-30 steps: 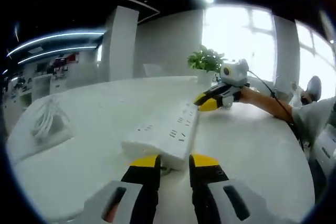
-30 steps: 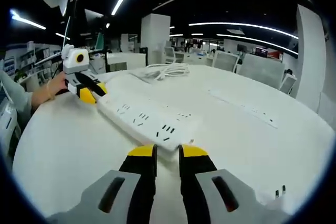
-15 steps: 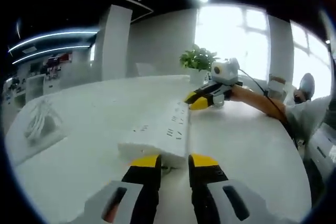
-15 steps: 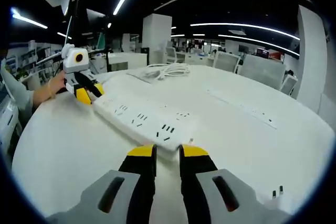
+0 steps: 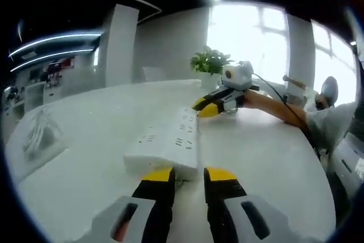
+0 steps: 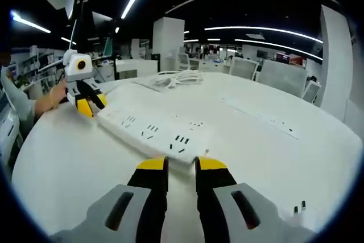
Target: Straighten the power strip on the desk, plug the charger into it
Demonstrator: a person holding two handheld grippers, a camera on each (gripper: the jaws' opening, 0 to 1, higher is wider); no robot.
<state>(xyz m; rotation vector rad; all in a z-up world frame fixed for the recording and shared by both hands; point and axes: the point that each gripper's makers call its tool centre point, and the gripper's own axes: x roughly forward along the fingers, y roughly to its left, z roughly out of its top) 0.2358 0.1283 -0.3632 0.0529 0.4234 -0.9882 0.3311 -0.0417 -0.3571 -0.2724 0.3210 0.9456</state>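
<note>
- The power strip [image 5: 165, 143] [image 6: 152, 134] is a long, flat white plastic bar with rounded corners and rows of dark socket slots along its top. It lies on the smooth white bench [image 5: 273, 163] [image 6: 273, 157], well in from the edges.
- The bench top is matte and pale, with a curved outer edge in both views.
- Left gripper [image 5: 186, 176]: black fingers with yellow tips rise from the bottom of its view, close together with a narrow gap. They meet the near end of the strip, and a thin dark bit shows in the gap there. Whether they pinch anything I cannot tell.
- Right gripper [image 6: 181, 165]: the same yellow-tipped fingers stand nearly closed at the other end of the strip. Whether they grasp that end or only touch it is hard to make out.
- Each gripper also appears small at the strip's far end in the other's view, held low over the bench by a hand [image 6: 58, 92] with the forearm [image 5: 278, 112] stretched out behind it.
- A loose coil of white cable [image 6: 179, 76] [image 5: 40, 135] lies toward the bench's far edge. The charger itself cannot be told apart.
- A small leafy green plant [image 5: 209, 61] stands at the bench's far edge, washed out by bright windows.
- Two tiny dark pins [image 6: 300, 206] sit near the bench edge, too small to identify.
</note>
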